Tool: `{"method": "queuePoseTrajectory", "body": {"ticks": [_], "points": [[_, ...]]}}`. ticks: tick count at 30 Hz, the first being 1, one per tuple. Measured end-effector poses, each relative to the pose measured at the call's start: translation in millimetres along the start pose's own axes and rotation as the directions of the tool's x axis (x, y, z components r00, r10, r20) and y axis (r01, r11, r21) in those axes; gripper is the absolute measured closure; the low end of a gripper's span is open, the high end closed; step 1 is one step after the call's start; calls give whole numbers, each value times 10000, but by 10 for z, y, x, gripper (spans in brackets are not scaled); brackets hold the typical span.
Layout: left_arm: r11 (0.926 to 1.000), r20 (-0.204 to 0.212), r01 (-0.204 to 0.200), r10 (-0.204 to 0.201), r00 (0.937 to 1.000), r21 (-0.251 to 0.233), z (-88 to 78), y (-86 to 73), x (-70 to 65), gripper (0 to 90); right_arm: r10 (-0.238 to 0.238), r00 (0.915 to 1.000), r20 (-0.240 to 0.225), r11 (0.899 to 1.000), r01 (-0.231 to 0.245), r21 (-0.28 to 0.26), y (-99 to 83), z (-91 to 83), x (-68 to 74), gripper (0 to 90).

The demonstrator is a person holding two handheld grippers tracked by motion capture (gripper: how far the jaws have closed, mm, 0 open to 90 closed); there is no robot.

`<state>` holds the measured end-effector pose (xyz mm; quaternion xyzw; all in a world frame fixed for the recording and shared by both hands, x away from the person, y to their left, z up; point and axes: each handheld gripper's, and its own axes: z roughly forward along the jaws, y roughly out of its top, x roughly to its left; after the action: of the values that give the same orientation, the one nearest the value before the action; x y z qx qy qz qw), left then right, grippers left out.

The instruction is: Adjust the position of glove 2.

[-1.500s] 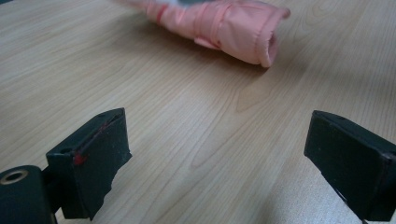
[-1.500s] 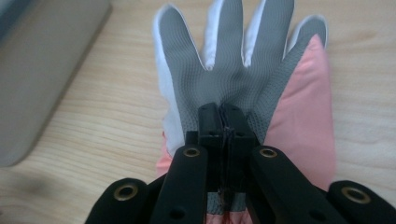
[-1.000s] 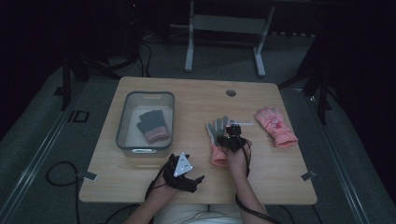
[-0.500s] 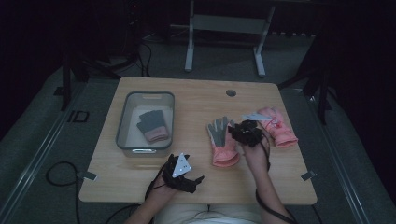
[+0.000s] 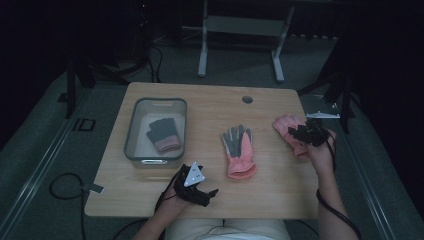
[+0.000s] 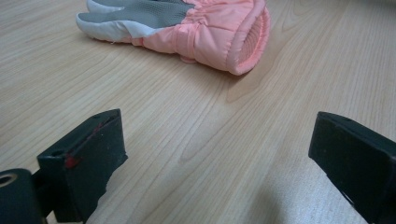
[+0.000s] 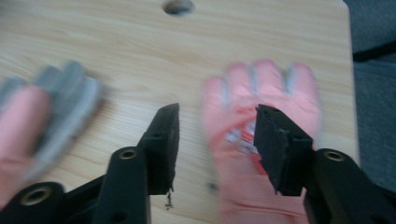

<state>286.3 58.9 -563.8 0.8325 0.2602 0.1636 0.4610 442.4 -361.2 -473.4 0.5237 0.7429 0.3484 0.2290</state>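
Right gripper (image 5: 311, 132) now over from grey-palmed glove (image 5: 239, 150) to pink glove (image 7: 261, 140) — jaws just opening, empty; left gripper (image 6: 219, 154) jaws wide, empty.

A pink glove (image 5: 292, 134) is lying flat on the wooden table (image 5: 210, 107), close to its right edge, with its fingers pointing toward the table's far side. A second pink glove (image 5: 239, 151), showing a grey palm and grey fingers, is resting flat near the table's middle, its open cuff facing the near edge, well apart from the first.
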Motion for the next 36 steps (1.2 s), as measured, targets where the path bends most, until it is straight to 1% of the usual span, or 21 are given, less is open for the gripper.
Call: {"method": "queuePoseTrajectory", "body": {"ticks": [3,7,10,11,12,13,16,18,19,20,22,24,26,29,30,32,33,36], "points": [[10000,-34,-60,60,10000,55,4,2,-6,22,-262,9993,271,9992,254,299,-53,74,-152,489],[10000,-57,-22,23,10000,53,5,2,-4,22,-899,9943,565,9953,876,423,-56,160,-276,482],[10000,-55,9,-9,10000,38,3,1,-2,22,-907,9944,552,9948,878,525,-33,220,-363,472],[10000,-64,4,-4,10000,33,2,1,-2,22,-901,9945,526,9940,866,663,-27,245,-387,471],[10000,-86,4,-3,10000,32,2,1,-3,22,-946,9943,493,9932,909,726,-25,270,-402,460],[10000,-101,-8,9,9999,36,3,1,-4,22,-1103,9928,472,9911,1063,800,-28,296,-412,456],[9999,-117,-71,72,9999,74,5,2,-5,22,-1333,9901,439,9848,1274,1178,-54,385,-432,458],[9999,-121,-69,70,9999,91,8,3,-7,22,-1656,9851,459,9759,1570,1519,-94,454,-416,463],[9999,-127,-77,78,9999,100,9,3,-8,22,-1704,9843,469,9741,1611,1589,-116,483,-412,472],[9999,-124,-90,91,9999,108,10,4,-10,22,-1576,9865,441,9757,1487,1606,-134,504,-410,478],[9999,-200,-122,124,9997,106,9,4,-15,22,-1615,9857,474,9756,1523,1580,-167,533,-401,504],[9999,-211,-135,137,9997,83,7,2,-17,22,-1471,9880,468,9780,1382,1560,-183,547,-406,547],[9999,-218,-145,147,9997,64,3,1,-15,22,-1343,9900,427,9794,1260,1575,-187,548,-411,603],[9999,-198,-113,114,9997,70,5,1,-13,22,-1286,9904,506,9784,1185,1692,-173,549,-377,724],[9999,-198,-117,119,9997,83,6,2,-12,22,-1224,9907,597,9784,1103,1746,-160,545,-363,766],[9999,-273,-131,134,9995,79,7,3,-15,22,-1053,9920,702,9794,913,1800,-131,528,-333,824],[9999,-272,-140,143,9995,82,6,3,-14,22,-900,9931,751,9805,751,1813,-110,507,-318,839],[9999,-257,-109,110,9996,68,5,2,-9,22,-318,9954,903,9866,168,1624,-49,409,-273,852]]}}
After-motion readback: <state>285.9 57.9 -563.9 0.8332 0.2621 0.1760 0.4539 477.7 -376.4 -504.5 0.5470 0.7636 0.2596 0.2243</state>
